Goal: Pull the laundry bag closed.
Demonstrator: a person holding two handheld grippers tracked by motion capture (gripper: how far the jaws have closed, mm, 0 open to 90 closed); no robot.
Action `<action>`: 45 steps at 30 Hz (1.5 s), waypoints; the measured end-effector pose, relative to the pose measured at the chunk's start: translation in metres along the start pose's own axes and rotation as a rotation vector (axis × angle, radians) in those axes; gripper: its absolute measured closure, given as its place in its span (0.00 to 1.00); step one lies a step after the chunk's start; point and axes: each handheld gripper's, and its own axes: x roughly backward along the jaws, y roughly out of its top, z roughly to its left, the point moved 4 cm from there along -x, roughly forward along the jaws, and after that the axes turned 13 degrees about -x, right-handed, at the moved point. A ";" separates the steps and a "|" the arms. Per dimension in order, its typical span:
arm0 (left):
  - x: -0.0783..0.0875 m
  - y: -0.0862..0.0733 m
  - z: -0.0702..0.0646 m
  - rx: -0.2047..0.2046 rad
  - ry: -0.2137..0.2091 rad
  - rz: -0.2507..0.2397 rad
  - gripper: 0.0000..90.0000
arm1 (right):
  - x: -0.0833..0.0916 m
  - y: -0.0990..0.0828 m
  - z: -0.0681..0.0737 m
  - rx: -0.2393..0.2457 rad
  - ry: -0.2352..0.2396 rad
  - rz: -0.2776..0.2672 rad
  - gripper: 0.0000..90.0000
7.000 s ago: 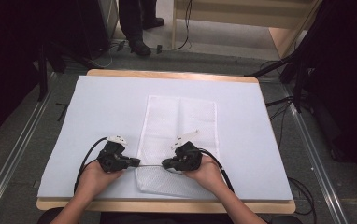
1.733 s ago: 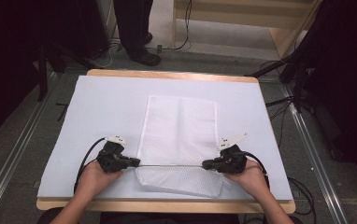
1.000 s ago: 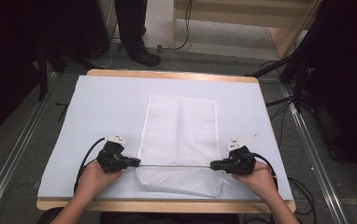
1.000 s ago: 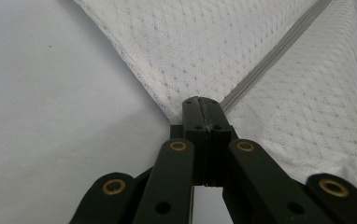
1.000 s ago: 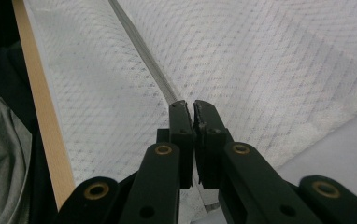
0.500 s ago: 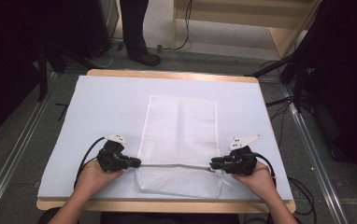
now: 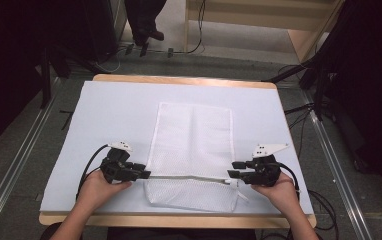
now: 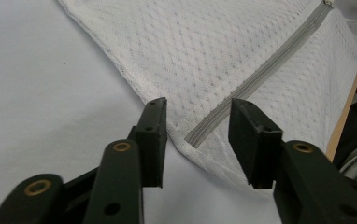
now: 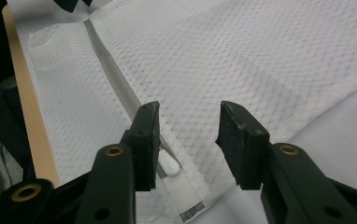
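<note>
white mesh zippered laundry bag (image 7: pixel 191 150) lying flat on the pale blue sheet (image 7: pixel 104 120) covering the wooden table (image 7: pixel 179 220), its grey zipper (image 7: pixel 186 177) spanning between left gripper (image 7: pixel 141 174) and right gripper (image 7: pixel 234 169), both having just opened, gripping nothing, with nothing between gripper and bag.

The mesh bag (image 7: pixel 191 145) is white woven cloth with small holes, and its zipper (image 8: pixel 256 74) is grey fabric tape. The table cover (image 7: pixel 109 115) looks smooth and matt; the table edge (image 7: pixel 179 79) is wood.
</note>
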 end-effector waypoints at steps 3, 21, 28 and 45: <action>0.004 0.002 0.001 0.002 0.022 -0.007 0.55 | 0.004 0.000 -0.003 -0.008 -0.010 -0.019 0.60; 0.032 -0.002 0.017 0.059 0.089 -0.059 0.42 | 0.028 -0.004 -0.032 -0.072 -0.144 -0.145 0.38; 0.042 -0.009 0.030 0.013 0.177 -0.118 0.39 | 0.049 -0.012 -0.052 -0.107 -0.227 -0.195 0.35; 0.061 -0.038 0.066 0.164 0.295 -0.116 0.39 | 0.064 -0.031 -0.086 -0.139 -0.362 -0.229 0.28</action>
